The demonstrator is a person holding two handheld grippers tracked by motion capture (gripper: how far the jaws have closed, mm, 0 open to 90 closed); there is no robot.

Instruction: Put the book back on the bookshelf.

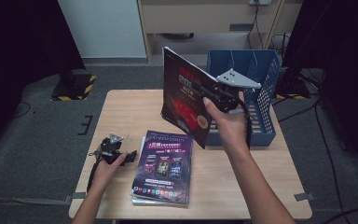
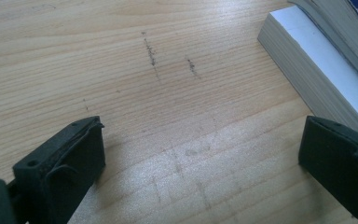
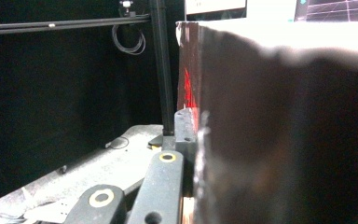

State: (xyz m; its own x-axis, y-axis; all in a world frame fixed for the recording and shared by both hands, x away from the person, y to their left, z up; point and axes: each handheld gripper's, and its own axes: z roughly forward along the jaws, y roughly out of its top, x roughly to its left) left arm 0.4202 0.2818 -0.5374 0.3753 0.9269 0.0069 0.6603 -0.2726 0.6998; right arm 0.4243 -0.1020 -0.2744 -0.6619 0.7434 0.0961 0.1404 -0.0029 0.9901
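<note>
My right gripper [image 1: 210,91] is shut on a dark red magazine [image 1: 184,100], held upright above the table and just left of the blue rack [image 1: 261,84]. In the right gripper view the magazine [image 3: 279,130] stands close against the jaw, its red cover edge showing. My left gripper [image 1: 131,156] rests on the wooden table [image 1: 121,107] at the front left, open, its jaws wide with nothing between them. Its fingers [image 2: 63,163] frame bare wood beside the stack of magazines [image 2: 317,65]. That stack [image 1: 163,168], with a purple cover on top, lies flat just right of the left gripper.
The blue mesh file rack has upright dividers and stands at the table's right rear. Black stands and cables [image 1: 326,126] lie on the grey floor around the table. A wooden cabinet [image 1: 205,18] stands behind.
</note>
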